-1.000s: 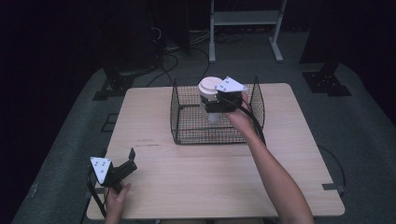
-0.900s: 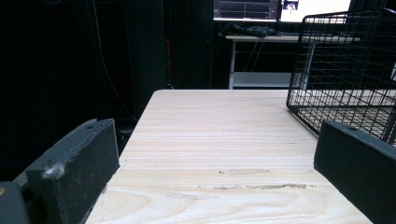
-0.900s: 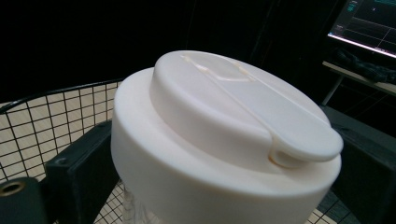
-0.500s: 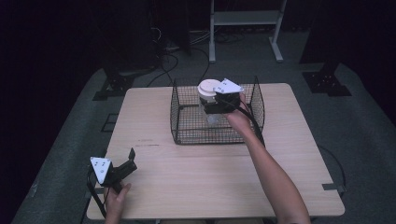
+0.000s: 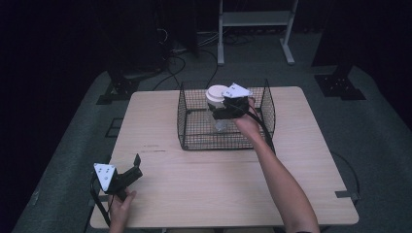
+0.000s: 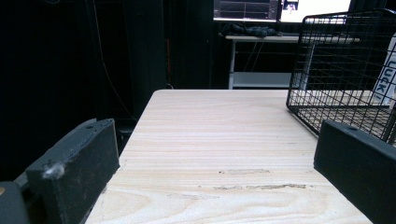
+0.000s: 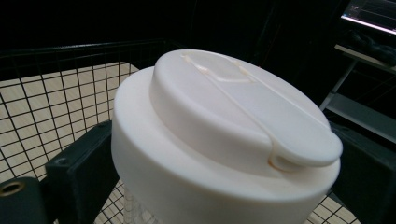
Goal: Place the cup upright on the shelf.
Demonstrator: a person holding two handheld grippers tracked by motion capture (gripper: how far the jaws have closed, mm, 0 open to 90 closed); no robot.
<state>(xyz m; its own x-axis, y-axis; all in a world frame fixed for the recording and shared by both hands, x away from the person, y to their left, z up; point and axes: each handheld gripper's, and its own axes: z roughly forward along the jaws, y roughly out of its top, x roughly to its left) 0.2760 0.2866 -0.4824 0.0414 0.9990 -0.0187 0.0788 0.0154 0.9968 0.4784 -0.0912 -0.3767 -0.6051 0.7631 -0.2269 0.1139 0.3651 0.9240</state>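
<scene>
My black right gripper (image 5: pixel 219 114), a creamy white lid (image 7: pixel 233 112), black wire basket (image 5: pixel 194 121), light wood striped tabletop (image 5: pixel 204 179)

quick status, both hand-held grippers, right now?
Left hand-held gripper: open, holding nothing, low over the table.
Right hand-held gripper: shut on the white-lidded bottle inside the wire basket.

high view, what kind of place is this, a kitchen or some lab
Likely a lab or recording studio, not a kitchen: dark curtained surrounds, loose cables on the floor, black stand feet, and one bare wooden table holding a wire basket.
</scene>
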